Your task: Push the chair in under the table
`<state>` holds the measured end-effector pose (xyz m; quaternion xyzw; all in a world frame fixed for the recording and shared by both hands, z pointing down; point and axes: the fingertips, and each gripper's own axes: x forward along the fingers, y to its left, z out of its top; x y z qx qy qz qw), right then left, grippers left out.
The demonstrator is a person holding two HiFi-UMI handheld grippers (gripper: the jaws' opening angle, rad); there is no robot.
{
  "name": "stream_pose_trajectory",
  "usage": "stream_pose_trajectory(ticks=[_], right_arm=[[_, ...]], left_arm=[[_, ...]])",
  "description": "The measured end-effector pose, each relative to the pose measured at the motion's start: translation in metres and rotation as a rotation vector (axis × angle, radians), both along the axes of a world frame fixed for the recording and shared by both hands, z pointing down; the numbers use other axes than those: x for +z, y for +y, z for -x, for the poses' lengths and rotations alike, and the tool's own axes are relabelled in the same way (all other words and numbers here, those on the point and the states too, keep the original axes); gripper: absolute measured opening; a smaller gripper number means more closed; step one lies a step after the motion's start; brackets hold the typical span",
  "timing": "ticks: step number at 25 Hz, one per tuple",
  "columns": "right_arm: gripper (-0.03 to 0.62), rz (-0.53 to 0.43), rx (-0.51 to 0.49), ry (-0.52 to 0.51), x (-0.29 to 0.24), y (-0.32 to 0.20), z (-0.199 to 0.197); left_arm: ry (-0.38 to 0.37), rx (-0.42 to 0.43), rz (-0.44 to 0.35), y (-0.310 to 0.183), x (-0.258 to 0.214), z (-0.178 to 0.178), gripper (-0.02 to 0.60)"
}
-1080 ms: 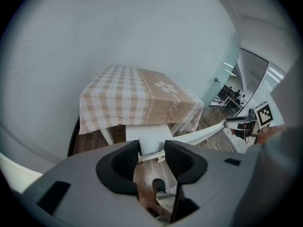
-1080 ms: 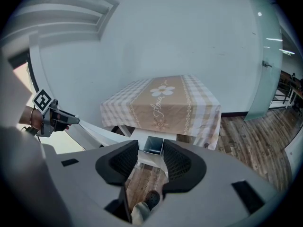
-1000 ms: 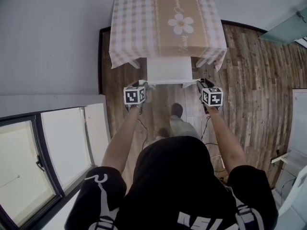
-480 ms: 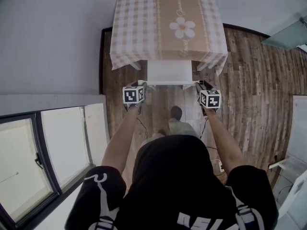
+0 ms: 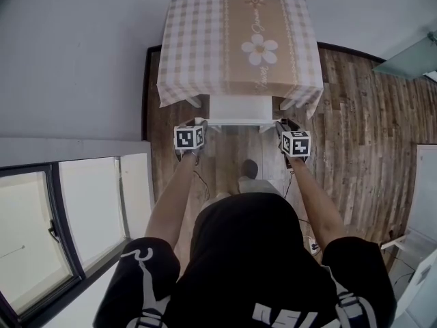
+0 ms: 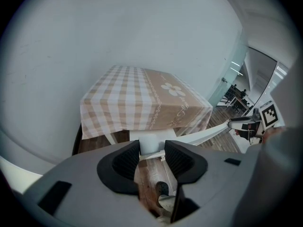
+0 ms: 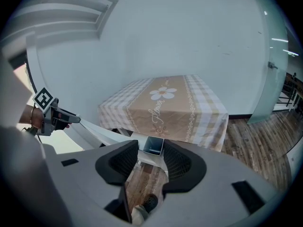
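A white chair (image 5: 239, 108) stands at the near side of a table (image 5: 239, 39) covered with a beige checked cloth with a flower print; most of its seat is under the cloth's edge. My left gripper (image 5: 202, 124) is shut on the left end of the chair's top back rail, and my right gripper (image 5: 281, 124) is shut on the right end. In the left gripper view the rail's white end (image 6: 149, 144) fills the gap of the left gripper (image 6: 151, 150). In the right gripper view a square tube end (image 7: 153, 145) sits between the pads of the right gripper (image 7: 151, 152).
The table stands against a pale wall (image 5: 75, 60). Wood floor (image 5: 355, 115) spreads to the right, with a glass panel (image 5: 410, 43) at the far right. A window (image 5: 34, 231) is at lower left. Cables (image 5: 307, 234) and the person's foot (image 5: 250, 168) lie behind the chair.
Both grippers and the chair have moved toward the table. Less of the white seat shows beyond the cloth's edge than before.
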<state>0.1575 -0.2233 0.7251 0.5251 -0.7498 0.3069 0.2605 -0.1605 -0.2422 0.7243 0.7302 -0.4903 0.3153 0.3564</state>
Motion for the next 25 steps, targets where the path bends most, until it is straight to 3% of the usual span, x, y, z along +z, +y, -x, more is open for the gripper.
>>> stream_pose_trajectory(ticks=[12, 25], right_arm=[[0.176, 0.006, -0.058, -0.05, 0.0, -0.019, 0.001], [0.178, 0.005, -0.08, -0.061, -0.001, -0.021, 0.0]], left_arm=[[-0.028, -0.058, 0.013, -0.018, -0.003, 0.001, 0.184], [-0.084, -0.063, 0.015, -0.018, -0.005, -0.001, 0.176]])
